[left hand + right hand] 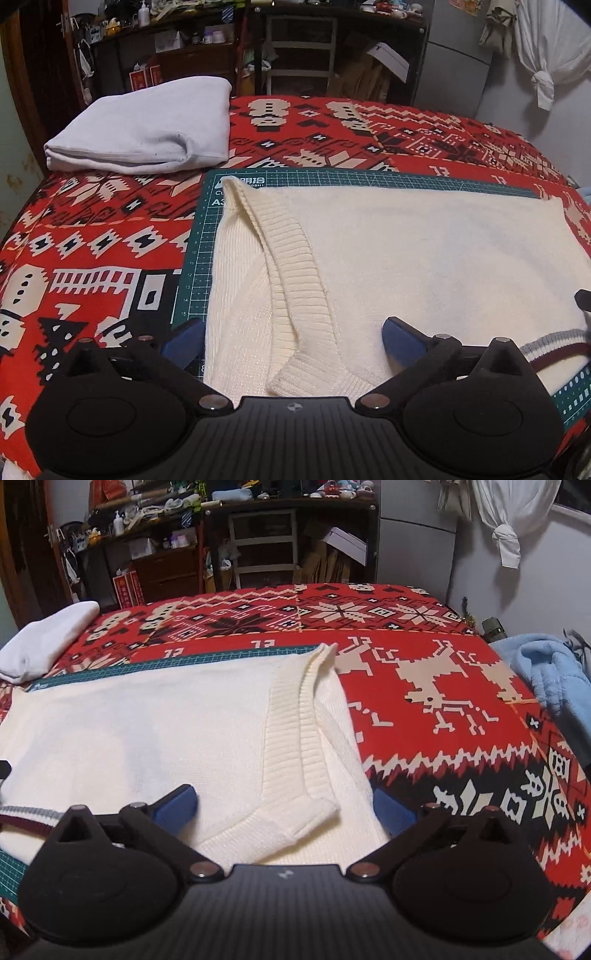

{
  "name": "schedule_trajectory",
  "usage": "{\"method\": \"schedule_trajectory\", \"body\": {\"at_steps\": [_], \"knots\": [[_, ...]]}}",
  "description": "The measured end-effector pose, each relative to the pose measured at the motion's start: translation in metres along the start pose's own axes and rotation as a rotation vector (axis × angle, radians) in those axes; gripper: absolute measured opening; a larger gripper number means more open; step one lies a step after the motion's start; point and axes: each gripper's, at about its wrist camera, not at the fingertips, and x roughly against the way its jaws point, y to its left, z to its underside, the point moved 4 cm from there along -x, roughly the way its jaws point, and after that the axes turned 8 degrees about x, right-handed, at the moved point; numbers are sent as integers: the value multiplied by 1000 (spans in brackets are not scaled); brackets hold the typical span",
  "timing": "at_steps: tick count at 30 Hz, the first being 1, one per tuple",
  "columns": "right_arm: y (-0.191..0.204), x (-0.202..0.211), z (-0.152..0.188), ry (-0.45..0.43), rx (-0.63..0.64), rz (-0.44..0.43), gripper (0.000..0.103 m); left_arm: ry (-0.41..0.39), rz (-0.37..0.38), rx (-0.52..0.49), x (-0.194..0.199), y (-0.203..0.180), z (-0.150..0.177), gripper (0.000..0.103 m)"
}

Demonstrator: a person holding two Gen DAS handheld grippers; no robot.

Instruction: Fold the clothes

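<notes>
I see the bed under its red patterned blanket taking up most of both views, and it carries everything. On it lies a green cutting mat, which I take to be there as a flat, marked base for squaring up folds. The cream knit sweater is spread flat over the mat, its body smooth across the middle, with each side turned inward so a ribbed band runs from the far edge toward me on the left and on the right. That fits a garment either partway into its fold or laid out with the sides tucked. A white folded garment sits well apart at the far left of the bed, and a light blue fleece is bunched at the right edge.

My left tool is spread wide, gripping nothing, and straddles the sweater's near left corner, so the ribbed band's end lies between its fingers. My right tool is likewise released and straddles the near right corner in the same way. A striped grey and maroon ribbed edge shows between the two tools at the near hem.
</notes>
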Motion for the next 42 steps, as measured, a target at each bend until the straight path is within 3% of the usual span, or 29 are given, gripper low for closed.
{"method": "schedule_trajectory", "body": {"at_steps": [12, 21, 24, 28, 30, 32, 35, 42], "knots": [[-2, 2, 9, -79, -10, -8, 103, -98, 25, -5, 4, 2, 9, 103], [-2, 2, 8, -70, -7, -7, 103, -68, 17, 7, 2, 3, 3, 103], [-4, 3, 8, -65, -16, -25, 103, -48, 40, 33, 7, 7, -2, 88], [-10, 7, 9, -72, -50, -45, 102, -60, 52, 115, 23, 28, -17, 60], [-11, 7, 9, -75, -61, -54, 102, -64, 50, 141, 26, 41, -25, 55], [-12, 7, 8, -77, -65, -57, 101, -57, 42, 163, 26, 53, -32, 33], [-12, 8, 9, -82, -72, -56, 99, -26, 73, 177, 17, 60, -38, 12], [-12, 13, 9, -92, -81, -62, 98, 47, 68, 123, -3, 53, -38, 8]]}}
